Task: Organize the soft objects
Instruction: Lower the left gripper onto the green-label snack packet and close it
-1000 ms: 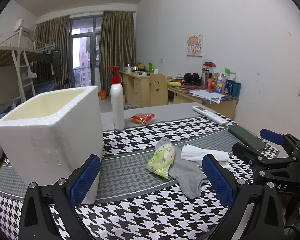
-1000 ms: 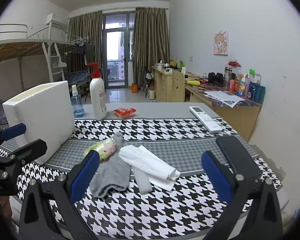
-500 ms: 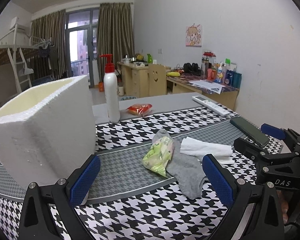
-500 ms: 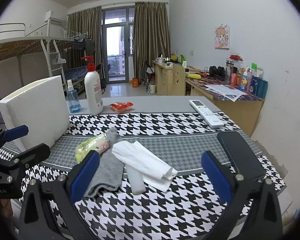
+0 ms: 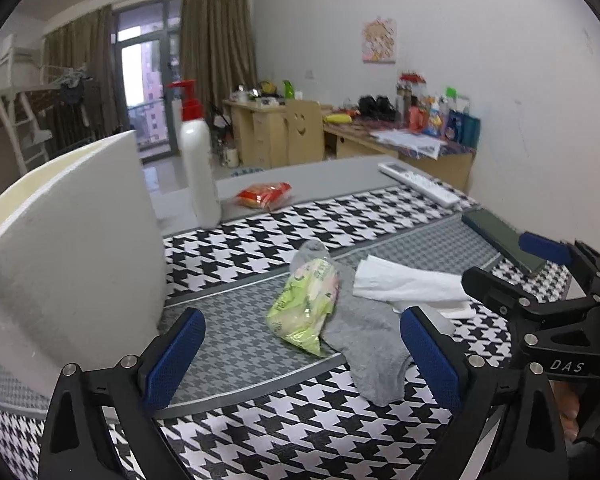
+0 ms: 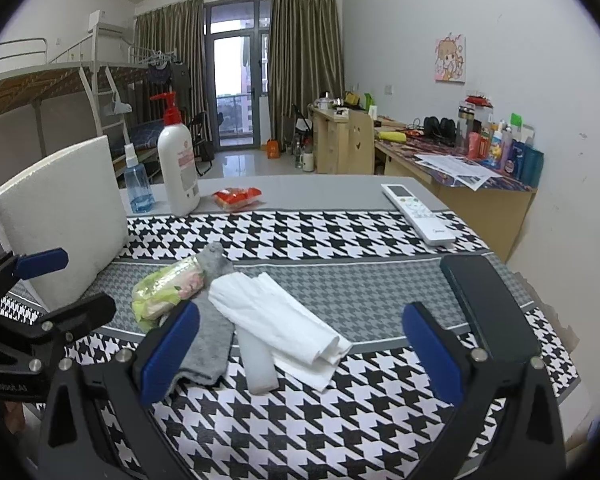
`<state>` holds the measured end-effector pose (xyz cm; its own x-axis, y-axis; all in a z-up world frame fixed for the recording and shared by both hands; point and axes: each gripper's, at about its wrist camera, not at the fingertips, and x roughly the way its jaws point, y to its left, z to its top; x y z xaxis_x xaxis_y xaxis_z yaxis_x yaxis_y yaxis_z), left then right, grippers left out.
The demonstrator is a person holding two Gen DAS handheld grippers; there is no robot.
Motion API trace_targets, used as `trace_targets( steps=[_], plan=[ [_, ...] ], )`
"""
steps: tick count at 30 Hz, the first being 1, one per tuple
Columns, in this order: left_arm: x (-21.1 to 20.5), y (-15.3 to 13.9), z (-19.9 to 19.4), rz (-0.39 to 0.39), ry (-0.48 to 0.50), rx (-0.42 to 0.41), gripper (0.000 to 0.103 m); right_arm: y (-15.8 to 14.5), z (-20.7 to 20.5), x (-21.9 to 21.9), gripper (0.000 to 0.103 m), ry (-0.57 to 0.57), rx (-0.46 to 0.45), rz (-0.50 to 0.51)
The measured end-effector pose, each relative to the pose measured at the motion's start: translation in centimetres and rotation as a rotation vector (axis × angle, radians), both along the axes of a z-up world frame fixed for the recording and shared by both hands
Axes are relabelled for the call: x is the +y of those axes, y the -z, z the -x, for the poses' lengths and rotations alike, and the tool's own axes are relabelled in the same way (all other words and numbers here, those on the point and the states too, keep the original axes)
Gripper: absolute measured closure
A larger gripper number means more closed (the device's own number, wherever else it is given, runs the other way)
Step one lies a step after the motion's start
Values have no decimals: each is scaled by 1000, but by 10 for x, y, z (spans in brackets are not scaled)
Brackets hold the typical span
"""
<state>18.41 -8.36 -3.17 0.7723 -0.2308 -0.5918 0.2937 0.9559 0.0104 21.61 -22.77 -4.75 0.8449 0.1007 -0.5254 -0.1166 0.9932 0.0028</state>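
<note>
Left gripper (image 5: 300, 350) spread wide, holding nothing, hovering low over the houndstooth tablecloth (image 5: 260, 248); right gripper (image 6: 300, 344) just as wide and bare. Between them a limp grey sock (image 6: 210, 344) lies flat, a green packet (image 5: 306, 306) on it, folded white tissue (image 6: 280, 320) alongside. White foam box (image 5: 68, 248) stands far left.

Bare surface (image 6: 300, 432) fills the lower centre; a foam box (image 6: 60, 216) blocks the left, a phone (image 6: 488, 300) the right.
</note>
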Motion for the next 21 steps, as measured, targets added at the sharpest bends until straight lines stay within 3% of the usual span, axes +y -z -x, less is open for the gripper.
trace_targets(
  steps=[8, 17, 21],
  plan=[
    [-3, 8, -19, 11, 33, 48, 13, 3, -8, -3, 0, -23, 21, -8],
    [-12, 20, -39, -36, 56, 94, 17, 8, -17, -2, 0, -35, 53, -6],
    [-7, 26, -48, -10, 57, 127, 25, 8, -20, -1, 0, -43, 61, -2]
  ],
)
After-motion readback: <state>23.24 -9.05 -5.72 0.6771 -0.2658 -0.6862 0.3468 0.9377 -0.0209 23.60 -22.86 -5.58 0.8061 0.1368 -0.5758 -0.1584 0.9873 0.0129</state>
